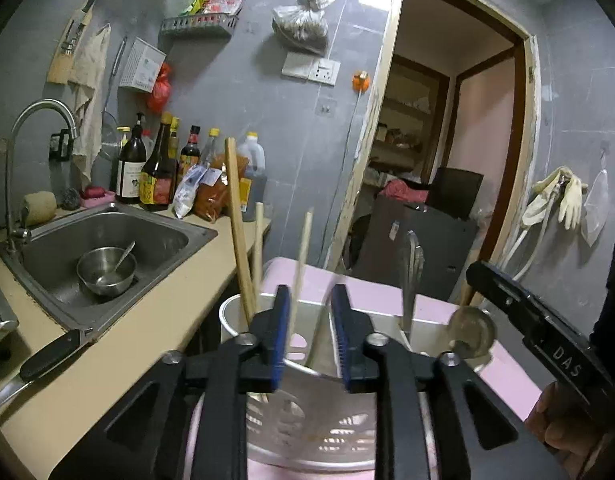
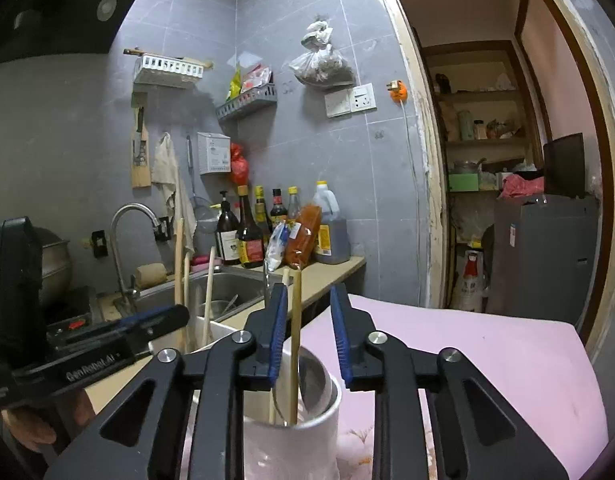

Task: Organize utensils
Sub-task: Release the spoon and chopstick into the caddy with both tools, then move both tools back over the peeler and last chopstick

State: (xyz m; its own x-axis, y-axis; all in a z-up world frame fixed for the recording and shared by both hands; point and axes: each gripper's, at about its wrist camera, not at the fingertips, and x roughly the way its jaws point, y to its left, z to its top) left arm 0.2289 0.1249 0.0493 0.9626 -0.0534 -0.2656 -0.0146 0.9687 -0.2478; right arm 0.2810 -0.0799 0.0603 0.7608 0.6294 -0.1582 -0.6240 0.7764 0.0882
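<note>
A white perforated utensil holder stands on a pink surface. Several wooden chopsticks stand in its left compartment; a metal utensil and a ladle stand at its right. My left gripper is open above the holder, with one chopstick rising between its fingers, untouched. My right gripper is open over the holder's right compartment; a chopstick stands there close to its left finger, with a metal utensil behind. Each gripper shows in the other's view, the right and the left.
A beige counter on the left holds a steel sink with a bowl and spoon, a tap, sauce bottles and a black-handled knife near the front. An open doorway is on the right.
</note>
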